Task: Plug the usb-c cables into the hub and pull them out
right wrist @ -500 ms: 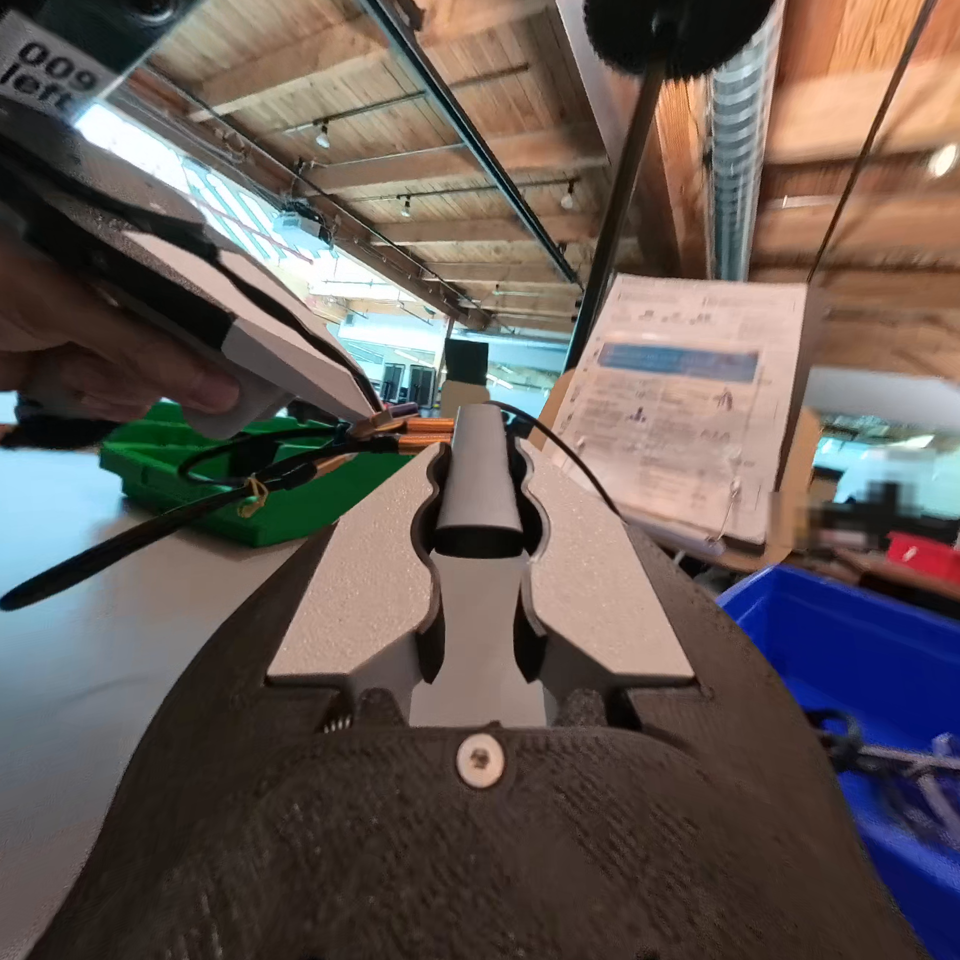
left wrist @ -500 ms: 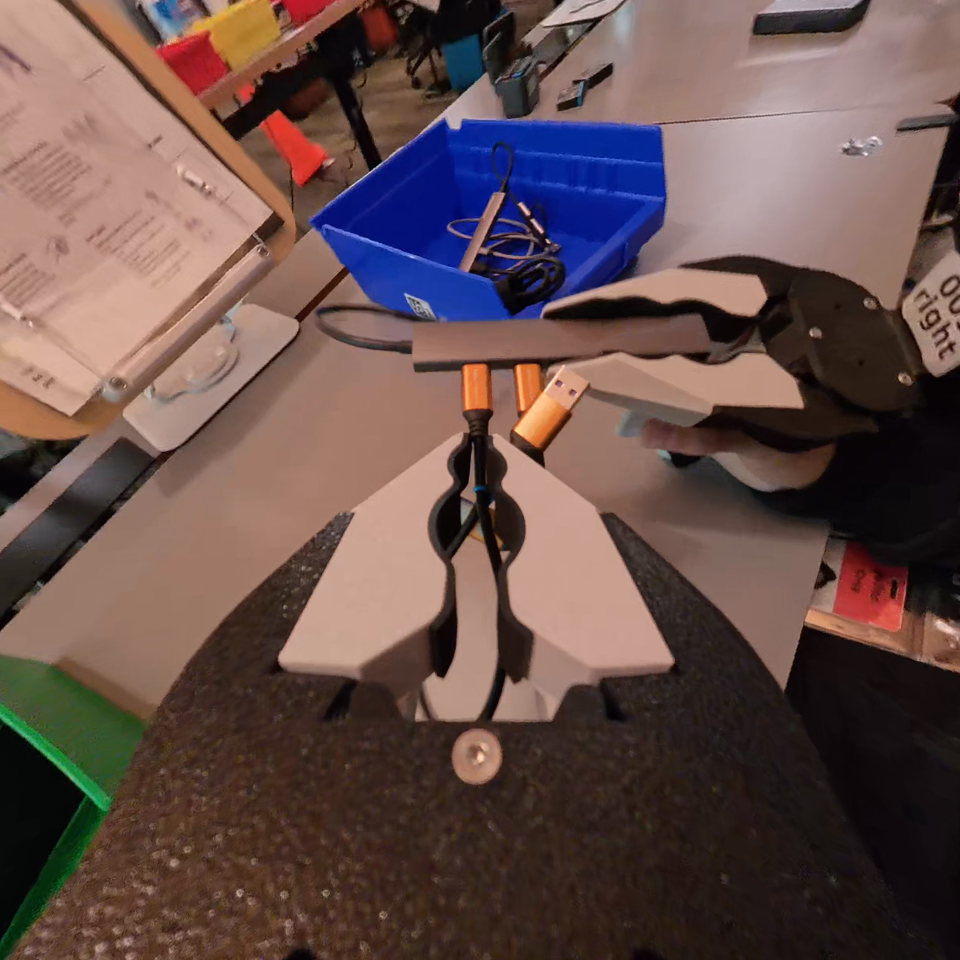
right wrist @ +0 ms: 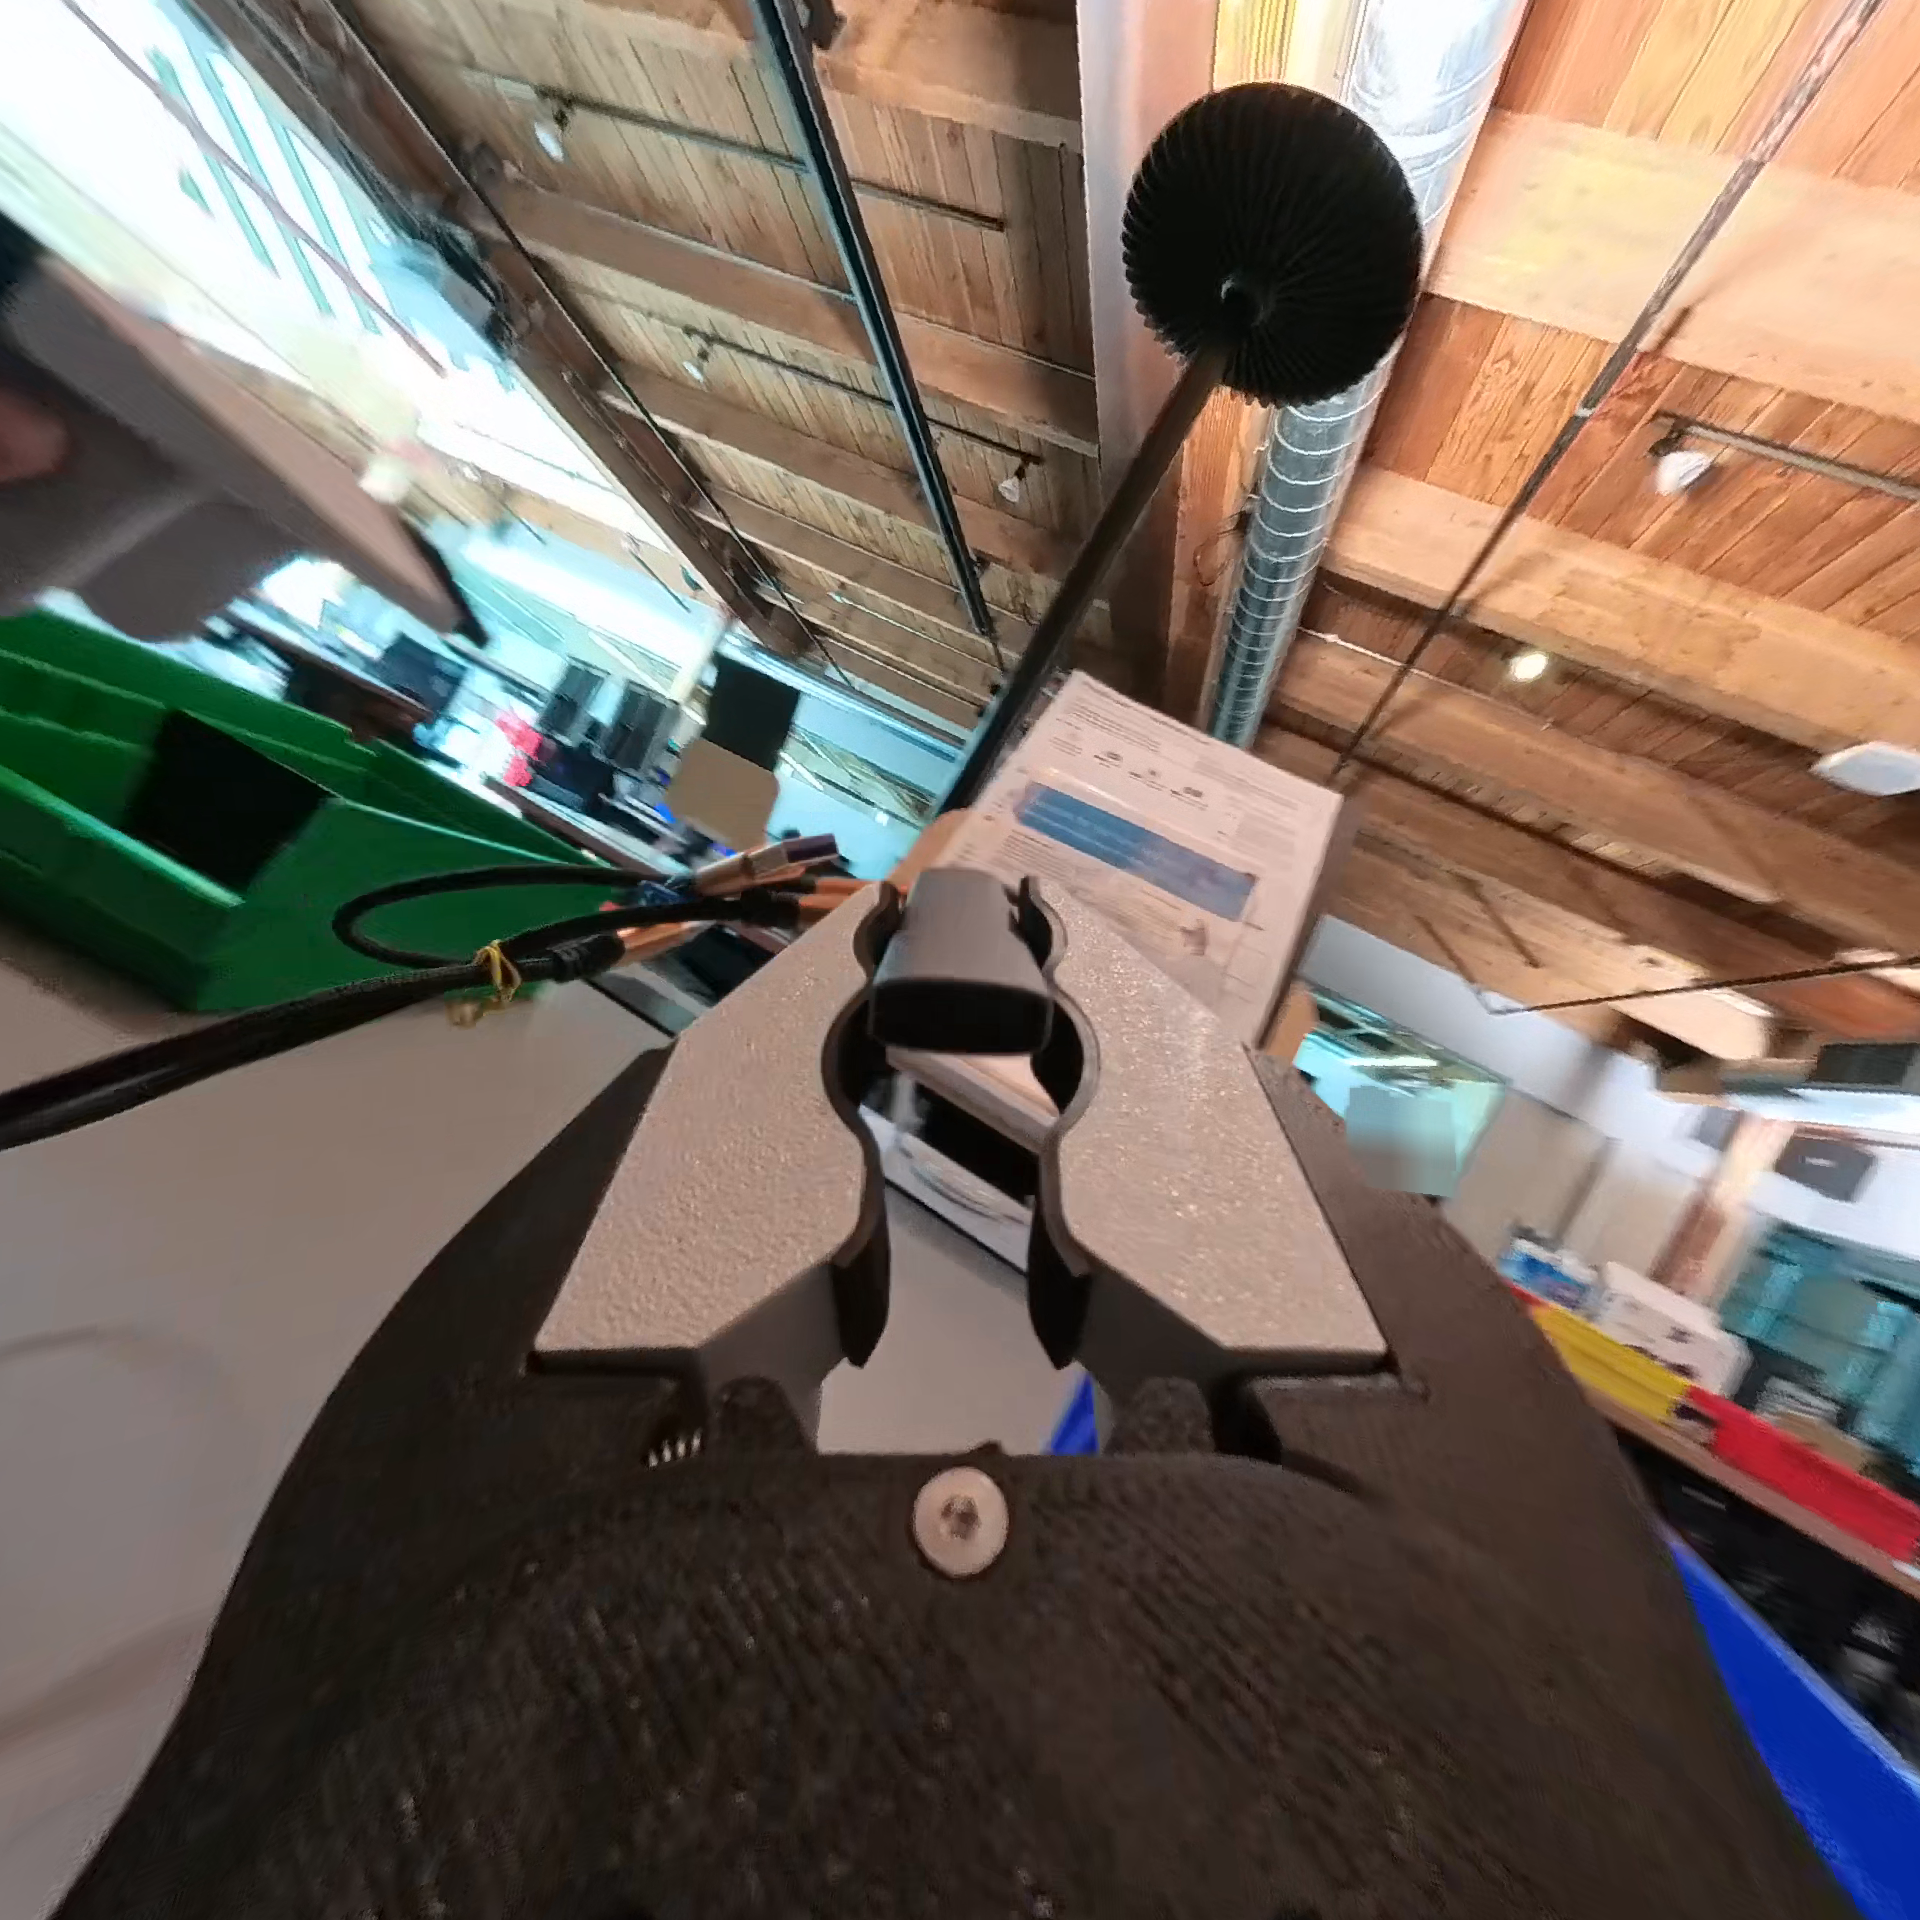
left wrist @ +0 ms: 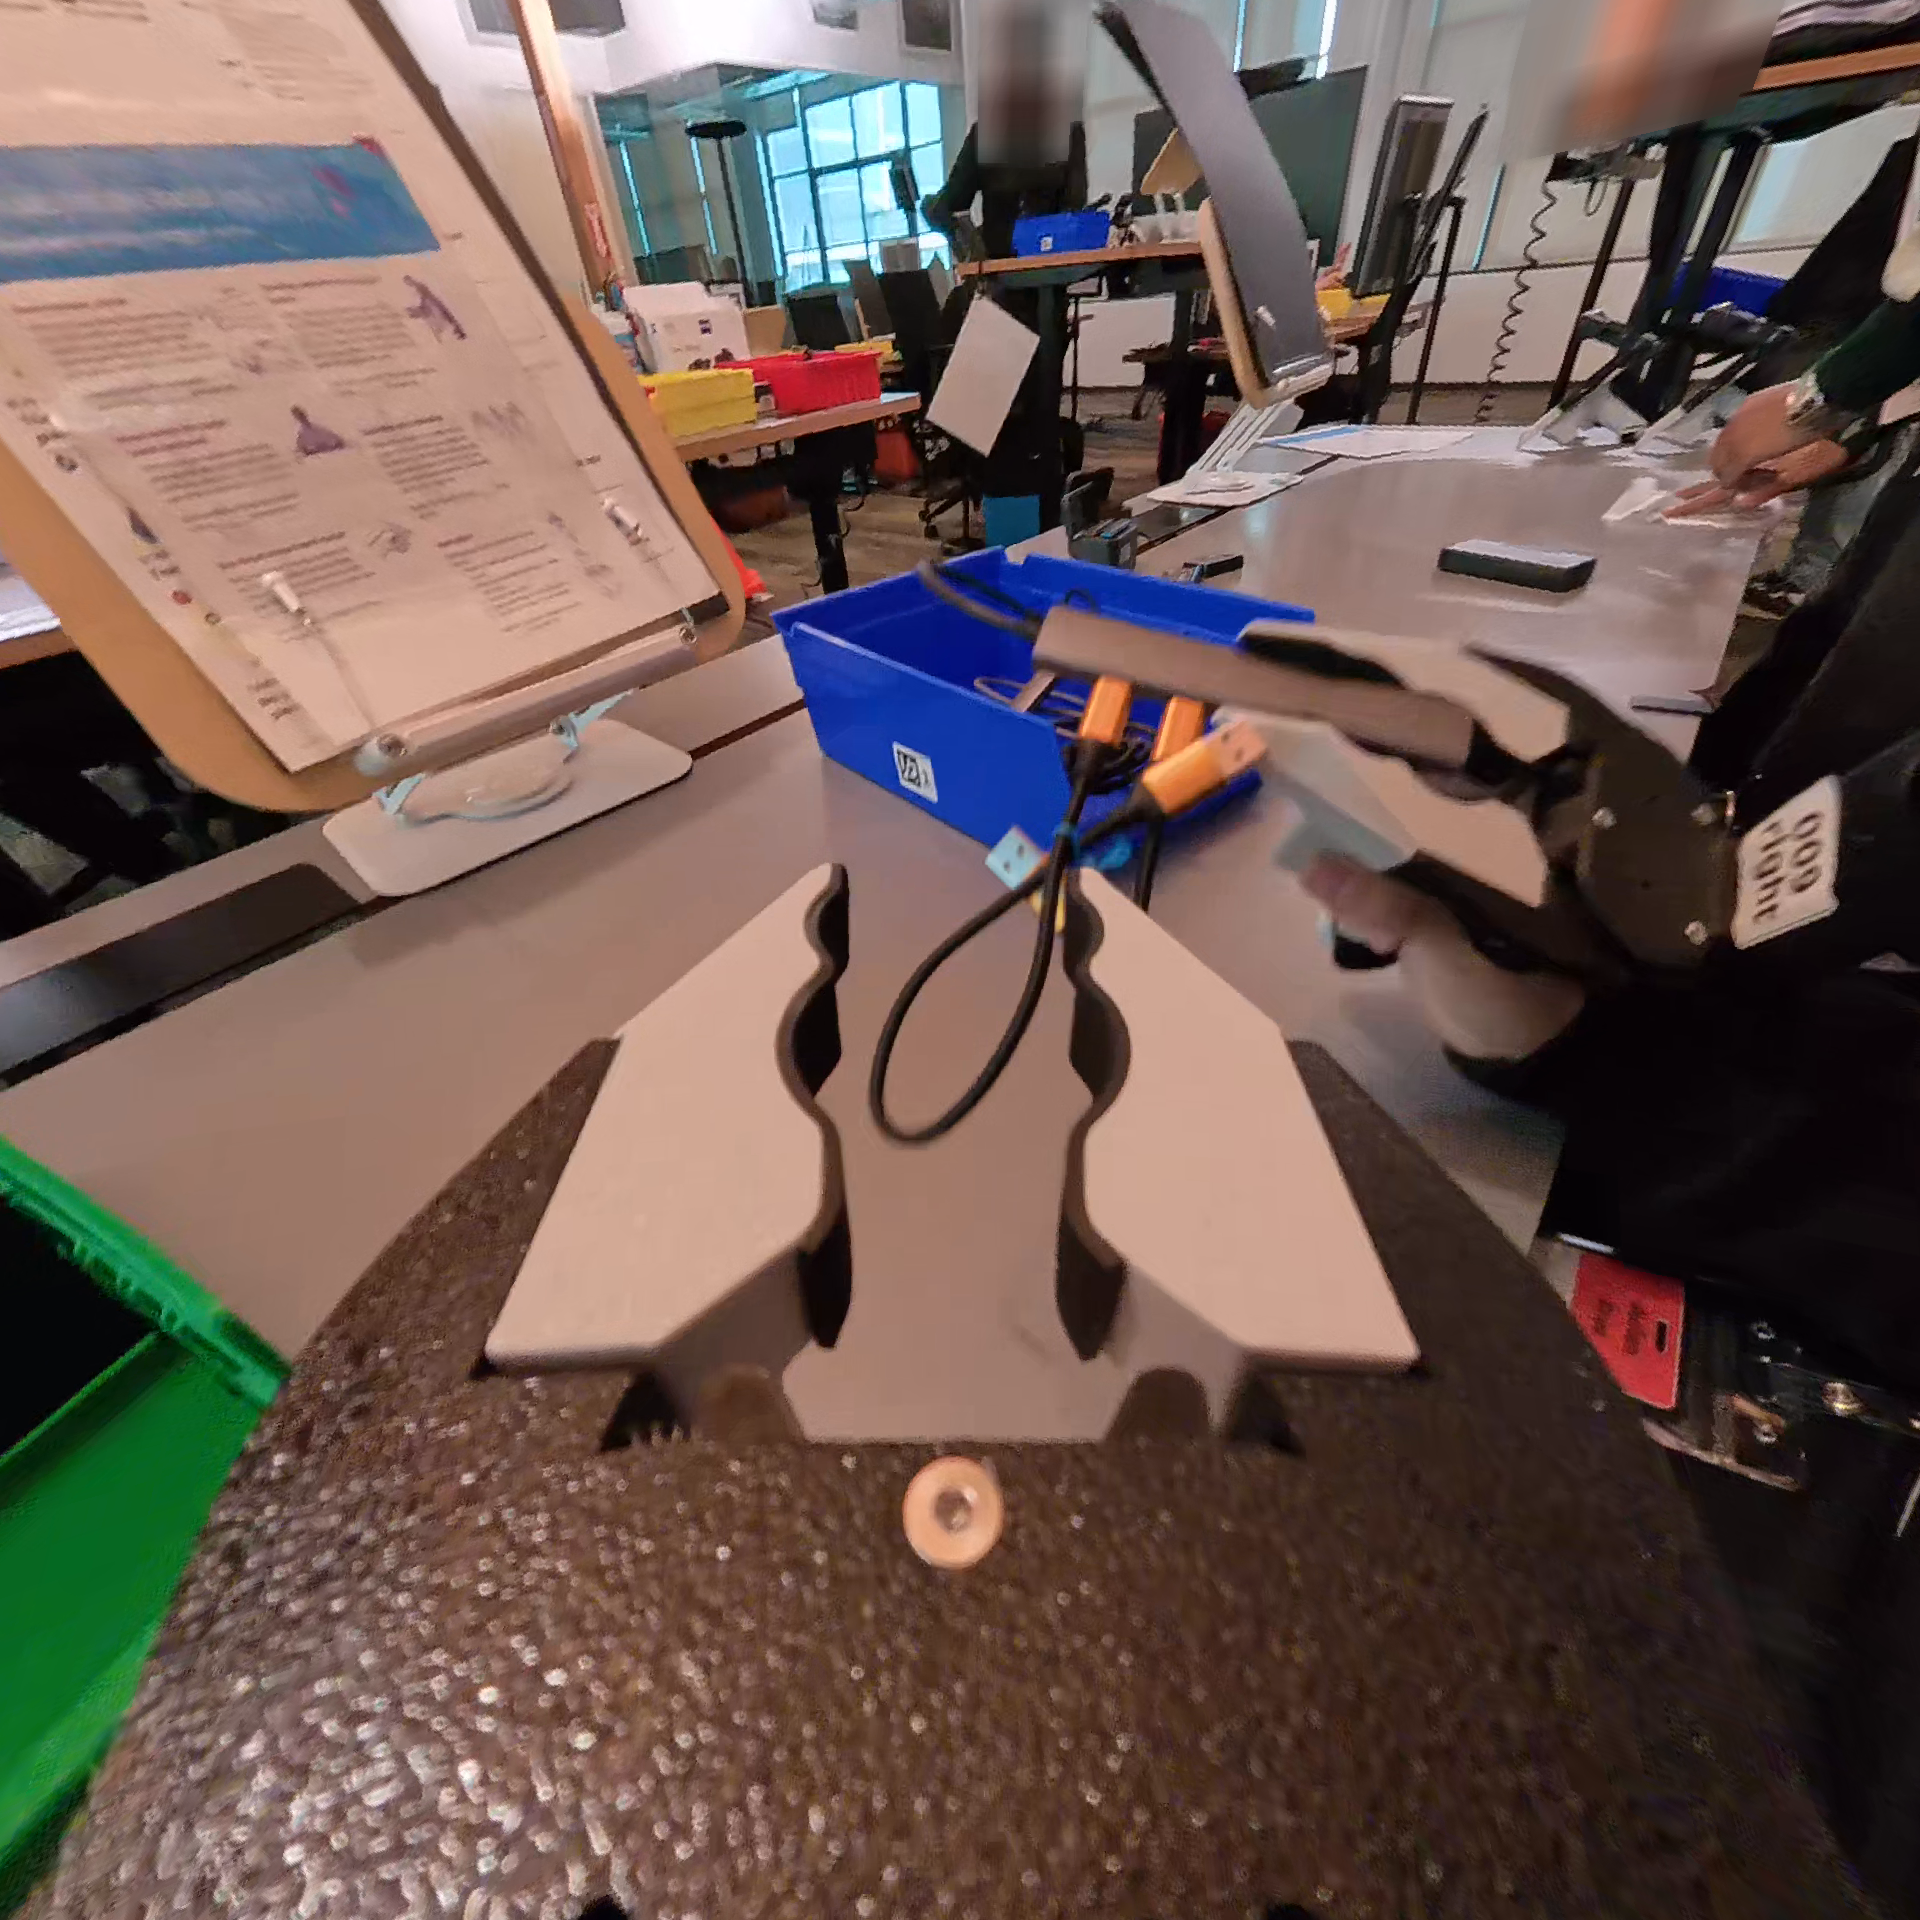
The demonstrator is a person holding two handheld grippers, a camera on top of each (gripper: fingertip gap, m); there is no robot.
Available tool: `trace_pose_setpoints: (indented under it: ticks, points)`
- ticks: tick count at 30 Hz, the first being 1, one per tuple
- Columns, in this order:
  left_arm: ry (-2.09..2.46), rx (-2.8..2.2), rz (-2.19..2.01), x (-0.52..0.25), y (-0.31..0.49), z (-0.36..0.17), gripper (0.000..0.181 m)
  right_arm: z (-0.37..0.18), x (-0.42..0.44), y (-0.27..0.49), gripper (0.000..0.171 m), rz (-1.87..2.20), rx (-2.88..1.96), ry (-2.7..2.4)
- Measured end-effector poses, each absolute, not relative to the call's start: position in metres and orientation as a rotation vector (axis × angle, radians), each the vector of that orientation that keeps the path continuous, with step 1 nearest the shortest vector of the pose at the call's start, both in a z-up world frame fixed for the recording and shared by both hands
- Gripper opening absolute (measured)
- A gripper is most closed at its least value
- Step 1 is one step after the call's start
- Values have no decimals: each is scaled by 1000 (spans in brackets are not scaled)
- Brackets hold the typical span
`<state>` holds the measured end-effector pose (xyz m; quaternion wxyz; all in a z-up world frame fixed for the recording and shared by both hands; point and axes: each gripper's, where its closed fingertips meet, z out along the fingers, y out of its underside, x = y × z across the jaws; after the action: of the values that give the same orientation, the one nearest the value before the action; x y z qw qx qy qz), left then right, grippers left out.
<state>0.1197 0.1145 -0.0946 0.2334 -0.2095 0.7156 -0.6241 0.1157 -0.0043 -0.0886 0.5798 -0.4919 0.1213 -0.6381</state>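
Note:
My right gripper [right wrist: 956, 894] is shut on a grey hub [right wrist: 951, 956] and holds it above the table. In the left wrist view the hub [left wrist: 1174, 660] sticks out leftward from the right gripper [left wrist: 1262, 691]. Two orange plugs [left wrist: 1107, 712] sit in its underside. A third orange plug [left wrist: 1195, 774] hangs loose beside them. Their black cable [left wrist: 935, 1039] droops in a loop beyond my left gripper [left wrist: 956, 883], which is open and empty just below and in front of the hub. In the right wrist view the cables [right wrist: 499, 956] trail off to the left.
A blue bin [left wrist: 883, 686] with another hub and coiled cables stands behind the hub. A green bin [left wrist: 104, 1455] is at my near left. A document stand [left wrist: 312, 416] is at the back left. A black box [left wrist: 1517, 566] and another person's hands [left wrist: 1756, 468] are far right.
My left gripper has opened, let go of the cable and drawn back. The cable now hangs from the hub. The right gripper has lifted and tilted the hub upward.

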Motion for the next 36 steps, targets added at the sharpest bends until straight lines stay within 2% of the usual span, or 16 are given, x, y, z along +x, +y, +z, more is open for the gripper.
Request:
trace_pose_setpoints:
  ticks: [5,10,14,24,32,36]
  points:
    - [2047,-682,-1675,125,123,-138,47,-50,122,-62,21,-1744,-1158,353]
    - [2101,-718,-1693,123,122,-160,48,-3,139,-125,21,-1963,-1266,247]
    - [2136,-704,-1673,123,120,-167,47,12,181,-137,22,-1772,-1527,147]
    - [2244,-714,-1640,121,112,-190,46,-43,274,-134,22,-1095,-2283,19]
    - [2296,-738,-1616,122,109,-207,46,-92,305,-157,23,-993,-2613,-28]
    - [2304,-751,-1603,123,111,-214,46,-110,313,-165,23,-1113,-2718,-147]
